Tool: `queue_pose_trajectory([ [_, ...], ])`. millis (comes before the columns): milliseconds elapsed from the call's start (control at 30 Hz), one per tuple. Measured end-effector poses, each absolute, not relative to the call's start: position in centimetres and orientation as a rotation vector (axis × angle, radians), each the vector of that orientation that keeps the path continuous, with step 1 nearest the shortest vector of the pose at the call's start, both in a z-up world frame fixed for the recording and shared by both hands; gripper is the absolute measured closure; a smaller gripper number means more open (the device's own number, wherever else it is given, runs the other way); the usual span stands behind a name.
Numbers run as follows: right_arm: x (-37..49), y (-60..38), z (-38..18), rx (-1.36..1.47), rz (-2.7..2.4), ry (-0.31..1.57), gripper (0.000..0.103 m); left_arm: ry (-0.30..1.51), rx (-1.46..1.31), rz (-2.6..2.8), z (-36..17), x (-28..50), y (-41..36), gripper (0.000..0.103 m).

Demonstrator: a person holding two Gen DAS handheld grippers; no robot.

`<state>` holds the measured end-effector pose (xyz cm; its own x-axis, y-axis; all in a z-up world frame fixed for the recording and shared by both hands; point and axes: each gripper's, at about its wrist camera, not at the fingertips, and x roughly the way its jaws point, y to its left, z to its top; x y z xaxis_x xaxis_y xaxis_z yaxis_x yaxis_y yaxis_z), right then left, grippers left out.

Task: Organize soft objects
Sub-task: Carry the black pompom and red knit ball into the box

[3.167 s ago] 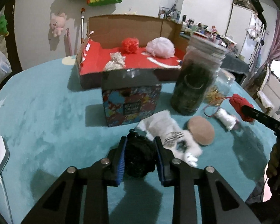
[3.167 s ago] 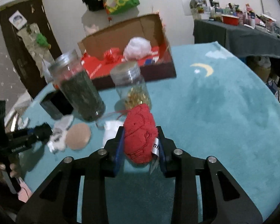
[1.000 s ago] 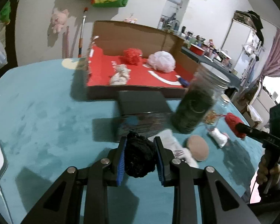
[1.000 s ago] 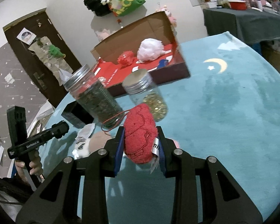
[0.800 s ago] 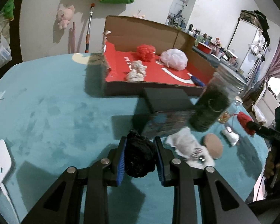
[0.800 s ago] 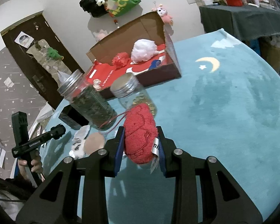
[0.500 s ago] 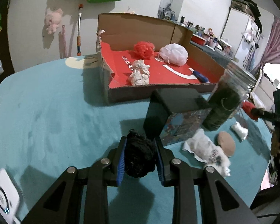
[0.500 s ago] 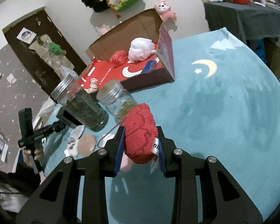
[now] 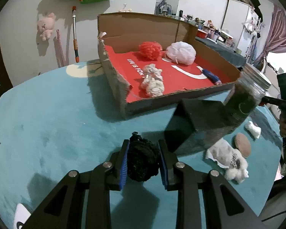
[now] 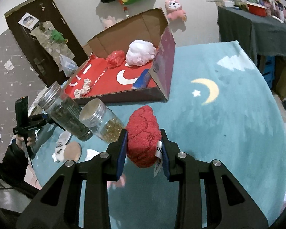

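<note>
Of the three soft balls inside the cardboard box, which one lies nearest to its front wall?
The beige knotted ball; it lies close to the box's front wall, while the red ball and white ball sit further back.

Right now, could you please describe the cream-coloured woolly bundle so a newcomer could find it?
Find the open cardboard box with the red floor on the teal table. The cream woolly bundle lies nearest its front wall, lumpy and pale, unlike the round red pom and white puff behind.

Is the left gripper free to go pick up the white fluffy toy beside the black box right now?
Probably not: the left gripper is shut on a black pom-pom, so it must drop that before taking the white fluffy toy.
</note>
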<state>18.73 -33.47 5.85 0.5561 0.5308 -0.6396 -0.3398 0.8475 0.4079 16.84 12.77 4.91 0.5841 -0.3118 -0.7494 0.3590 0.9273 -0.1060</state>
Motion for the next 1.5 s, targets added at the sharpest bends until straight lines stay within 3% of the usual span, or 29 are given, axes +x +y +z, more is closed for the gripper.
queue_pose_trajectory([
  [600,22.7,-30.9,9.9,0.090,0.565,0.782,0.073,0.783,0.183,-0.506,10.4,21.3,8.9,0.073],
  [900,27.4,-26.9,12.1,0.057,0.575,0.763,0.073,0.861,0.208,-0.538,10.6,25.6,3.0,0.073],
  [1500,37.4,-19.6,8.3,-0.065,0.489,1.064,0.073,1.118,0.345,-0.521,5.6,31.7,-2.8,0.073],
])
